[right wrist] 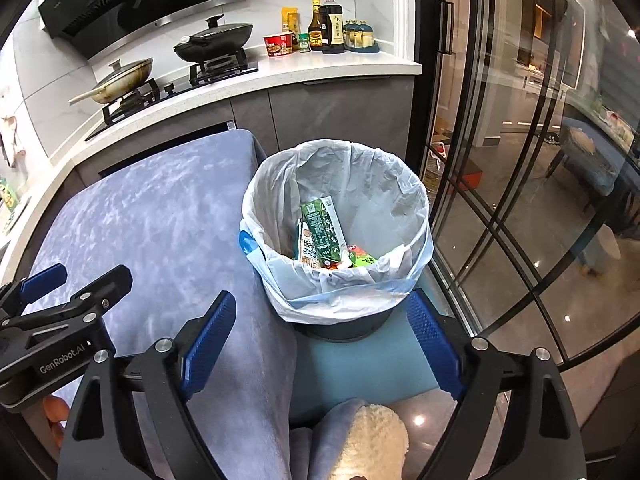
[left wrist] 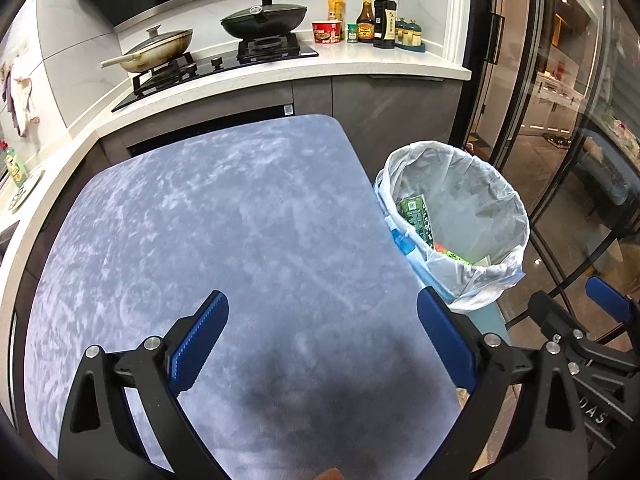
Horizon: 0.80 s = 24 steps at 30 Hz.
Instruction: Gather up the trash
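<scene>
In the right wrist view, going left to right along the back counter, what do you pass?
Pale pan → black wok → red noodle cup → small green jar → brown sauce bottle → dark soy bottle → teal jar set.

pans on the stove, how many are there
2: a pale pan with a glass lid on the left burner, and a black lidded wok on the right burner. None seems hidden.
</scene>
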### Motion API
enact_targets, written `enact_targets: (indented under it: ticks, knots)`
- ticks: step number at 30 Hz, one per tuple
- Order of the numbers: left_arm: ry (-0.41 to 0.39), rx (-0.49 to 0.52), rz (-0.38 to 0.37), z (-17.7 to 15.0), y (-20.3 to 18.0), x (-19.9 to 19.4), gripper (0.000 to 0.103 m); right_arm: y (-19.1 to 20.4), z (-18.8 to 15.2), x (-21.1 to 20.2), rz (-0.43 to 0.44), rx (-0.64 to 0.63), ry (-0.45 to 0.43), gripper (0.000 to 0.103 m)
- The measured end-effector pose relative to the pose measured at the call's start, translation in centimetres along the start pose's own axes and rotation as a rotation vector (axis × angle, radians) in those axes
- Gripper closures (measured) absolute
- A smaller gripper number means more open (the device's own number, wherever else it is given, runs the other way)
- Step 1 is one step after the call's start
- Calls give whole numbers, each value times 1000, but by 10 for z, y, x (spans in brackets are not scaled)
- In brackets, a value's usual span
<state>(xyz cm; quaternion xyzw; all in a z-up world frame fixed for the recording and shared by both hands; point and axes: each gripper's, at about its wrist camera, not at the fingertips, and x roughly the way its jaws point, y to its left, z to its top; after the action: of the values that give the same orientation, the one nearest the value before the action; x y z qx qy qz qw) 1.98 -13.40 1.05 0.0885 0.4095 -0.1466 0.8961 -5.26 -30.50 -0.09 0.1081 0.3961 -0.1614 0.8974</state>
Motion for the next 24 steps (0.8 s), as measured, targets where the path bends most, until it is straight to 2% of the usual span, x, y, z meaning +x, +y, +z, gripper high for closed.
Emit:
enact_targets:
  ticks: [24]
  knots:
    - [19, 29, 25, -16, -12, 1, 11, -5, -15, 3, -15, 3, 27, 18]
